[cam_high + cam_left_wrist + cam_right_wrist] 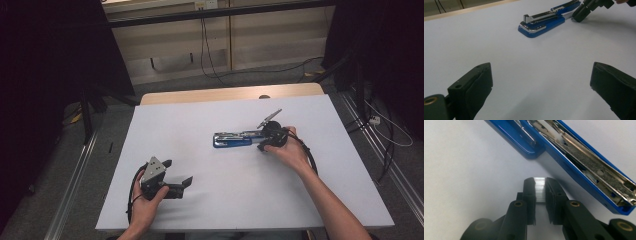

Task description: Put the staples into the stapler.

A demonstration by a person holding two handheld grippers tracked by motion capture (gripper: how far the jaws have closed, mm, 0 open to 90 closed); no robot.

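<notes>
A blue stapler lies swung open on the white table, its metal staple channel facing up. Right beside its hinge end, my right gripper is shut on a short silver strip of staples, low over the table. In the high view the right gripper sits at the stapler's right end, held by a hand. My left gripper rests near the front left of the table with its jaws wide open and nothing between them. From the left gripper view, the stapler and right gripper lie well ahead.
A wooden strip borders the table's far edge. Cables trail on the floor behind, and metal rails run along both sides. White tabletop stretches between the two grippers.
</notes>
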